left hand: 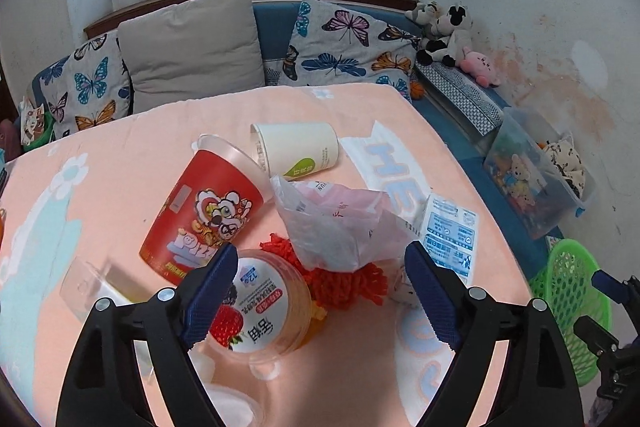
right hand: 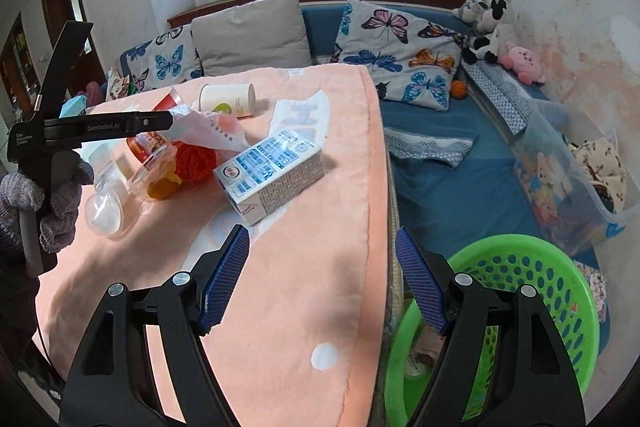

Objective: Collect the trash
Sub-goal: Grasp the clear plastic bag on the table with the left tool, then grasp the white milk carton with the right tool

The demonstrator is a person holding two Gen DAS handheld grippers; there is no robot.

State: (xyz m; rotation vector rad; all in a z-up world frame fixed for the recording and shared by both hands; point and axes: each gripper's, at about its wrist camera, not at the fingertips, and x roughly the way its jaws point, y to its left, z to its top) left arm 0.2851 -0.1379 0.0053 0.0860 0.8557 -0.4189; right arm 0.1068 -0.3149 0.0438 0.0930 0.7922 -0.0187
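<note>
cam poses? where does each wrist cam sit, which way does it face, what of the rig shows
Left wrist: on the left gripper, low over the trash pile, facing the sofa; own open fingers show.
Right wrist: on the right gripper, over the table edge above the green basket; own open fingers, gloved left hand.
Shared: white cup, milk carton.

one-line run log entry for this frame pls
task: collect trash | left gripper: open, over clear plastic cup with strawberry lid | right gripper: open, empty, between table edge and green plastic basket | white-blue carton: on table

Trash pile on blanket (right hand: 304, 267): carton (right hand: 270, 179) right of bag (left hand: 332, 223); basket (right hand: 532, 291) right, below blanket edge.
</note>
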